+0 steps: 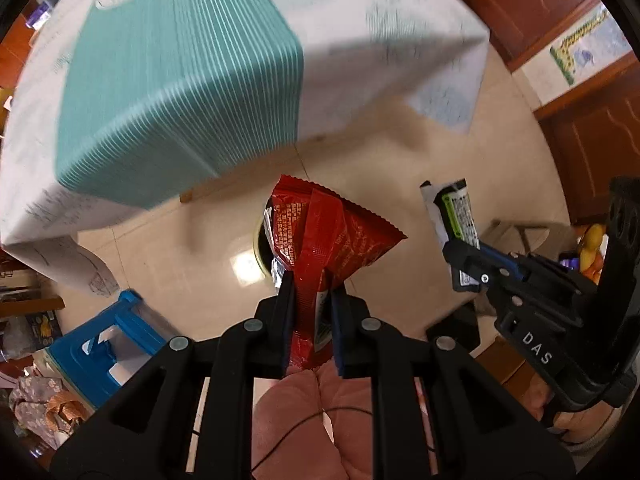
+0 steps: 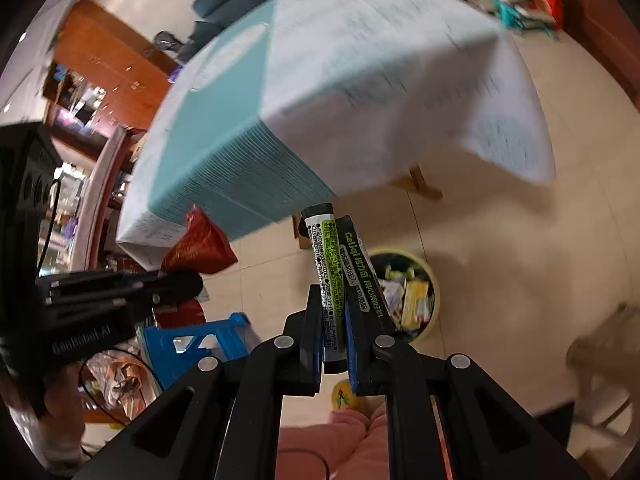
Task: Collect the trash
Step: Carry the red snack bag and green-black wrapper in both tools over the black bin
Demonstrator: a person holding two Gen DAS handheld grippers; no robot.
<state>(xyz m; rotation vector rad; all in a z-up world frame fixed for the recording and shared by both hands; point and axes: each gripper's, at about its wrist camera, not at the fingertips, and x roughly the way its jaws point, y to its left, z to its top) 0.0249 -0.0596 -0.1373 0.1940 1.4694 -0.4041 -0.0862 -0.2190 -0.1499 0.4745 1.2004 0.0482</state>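
My left gripper is shut on a red snack wrapper and holds it above the floor; the wrapper hides most of a yellow-rimmed trash bin below it. My right gripper is shut on a black, white and green wrapper, held above and left of the yellow trash bin, which holds several wrappers. The right gripper with its wrapper also shows at the right of the left wrist view. The left gripper with the red wrapper shows at the left of the right wrist view.
A table under a teal and white cloth stands just behind the bin, its wooden leg near it. A blue plastic stool is at the left. Wooden cabinets line the wall. A beige stool is at the right.
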